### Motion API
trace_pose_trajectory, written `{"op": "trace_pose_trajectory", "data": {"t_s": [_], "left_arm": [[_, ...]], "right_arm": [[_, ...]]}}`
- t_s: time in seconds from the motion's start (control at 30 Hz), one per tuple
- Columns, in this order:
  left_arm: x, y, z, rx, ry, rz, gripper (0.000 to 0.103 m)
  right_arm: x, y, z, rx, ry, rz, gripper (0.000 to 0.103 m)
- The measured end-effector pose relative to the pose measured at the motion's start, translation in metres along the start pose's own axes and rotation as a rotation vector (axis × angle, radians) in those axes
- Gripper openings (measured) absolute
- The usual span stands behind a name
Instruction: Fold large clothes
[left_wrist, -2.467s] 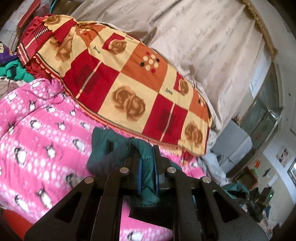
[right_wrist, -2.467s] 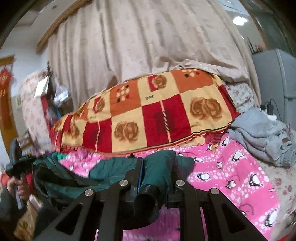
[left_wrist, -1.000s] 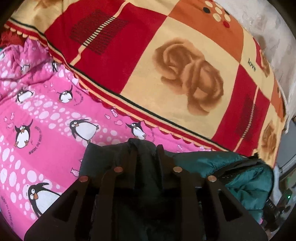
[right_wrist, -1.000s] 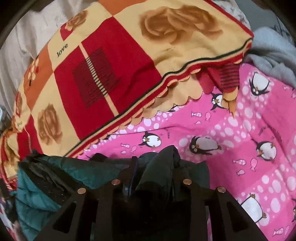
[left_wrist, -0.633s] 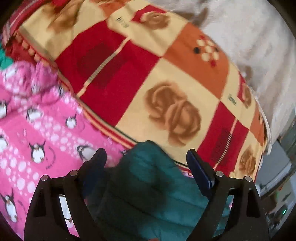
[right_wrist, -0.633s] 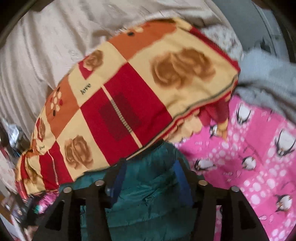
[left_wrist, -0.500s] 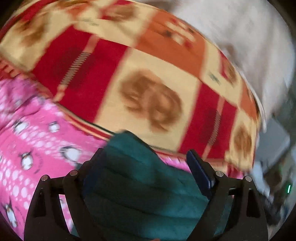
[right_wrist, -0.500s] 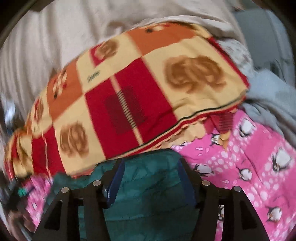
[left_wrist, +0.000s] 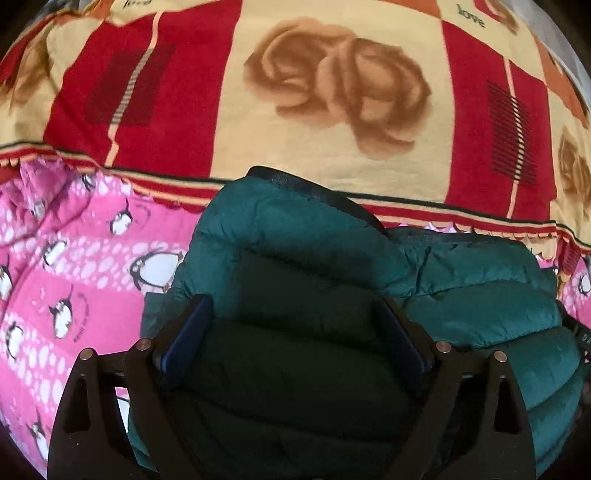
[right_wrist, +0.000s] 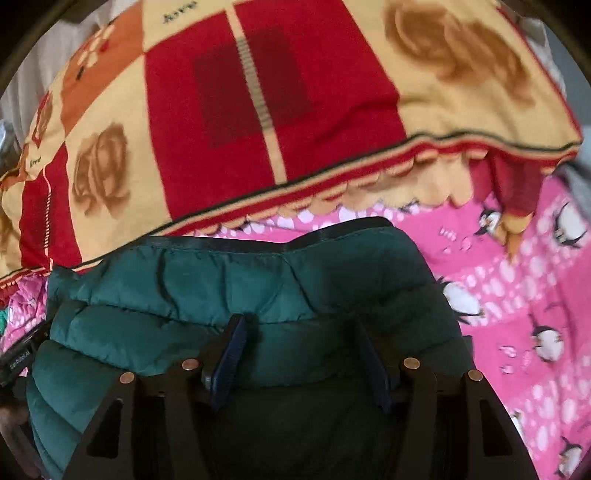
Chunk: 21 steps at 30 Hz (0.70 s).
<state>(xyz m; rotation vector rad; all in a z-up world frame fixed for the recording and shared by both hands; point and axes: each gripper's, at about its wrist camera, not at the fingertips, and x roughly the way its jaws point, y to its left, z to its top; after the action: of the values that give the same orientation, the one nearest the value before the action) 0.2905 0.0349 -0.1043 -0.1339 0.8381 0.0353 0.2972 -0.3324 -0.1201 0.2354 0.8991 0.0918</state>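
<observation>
Hovering over green puffer jacket (left_wrist: 295, 258) lying on pink penguin bedding (left_wrist: 74, 277), far edge against patchwork blanket (left_wrist: 332, 92). Left tool (left_wrist: 295, 328) just opened wide, jacket below gap, pads clear. Right tool (right_wrist: 299, 354) half-spread, just opened, jacket under it, ungripped.

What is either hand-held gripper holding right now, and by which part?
Nothing. Both the left hand-held gripper and the right hand-held gripper have just opened; their jaws stand apart over the green jacket, which lies released on the bed.
</observation>
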Motion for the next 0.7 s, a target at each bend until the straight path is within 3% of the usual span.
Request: {"op": "trace_pose_trajectory", "data": {"t_s": [0.17, 0.33, 0.43, 0.5, 0.53, 0.6, 0.7], "left_arm": [[-0.009, 0.001, -0.003, -0.004, -0.024, -0.037, 0.091], [-0.064, 0.013, -0.006, -0.049, -0.148, -0.157, 0.091], [-0.085, 0.016, -0.019, -0.029, -0.164, -0.204, 0.091], [-0.076, 0.016, -0.029, 0.010, -0.088, -0.145, 0.091], [-0.064, 0.017, -0.036, 0.029, -0.009, -0.107, 0.091], [-0.067, 0.025, -0.044, 0.017, -0.004, -0.119, 0.091], [-0.103, 0.047, -0.050, -0.027, -0.072, -0.151, 0.091]], "right_arm": [[-0.008, 0.001, -0.001, -0.015, -0.013, 0.016, 0.059], [-0.088, 0.008, -0.009, -0.059, -0.203, 0.070, 0.058], [-0.135, 0.013, -0.029, -0.057, -0.292, 0.110, 0.060], [-0.133, 0.020, -0.042, -0.069, -0.243, 0.129, 0.064], [-0.119, 0.022, -0.048, -0.086, -0.154, 0.131, 0.064], [-0.088, 0.021, -0.057, -0.094, 0.024, 0.106, 0.065], [-0.116, 0.015, -0.055, -0.088, -0.077, 0.101, 0.060]]}}
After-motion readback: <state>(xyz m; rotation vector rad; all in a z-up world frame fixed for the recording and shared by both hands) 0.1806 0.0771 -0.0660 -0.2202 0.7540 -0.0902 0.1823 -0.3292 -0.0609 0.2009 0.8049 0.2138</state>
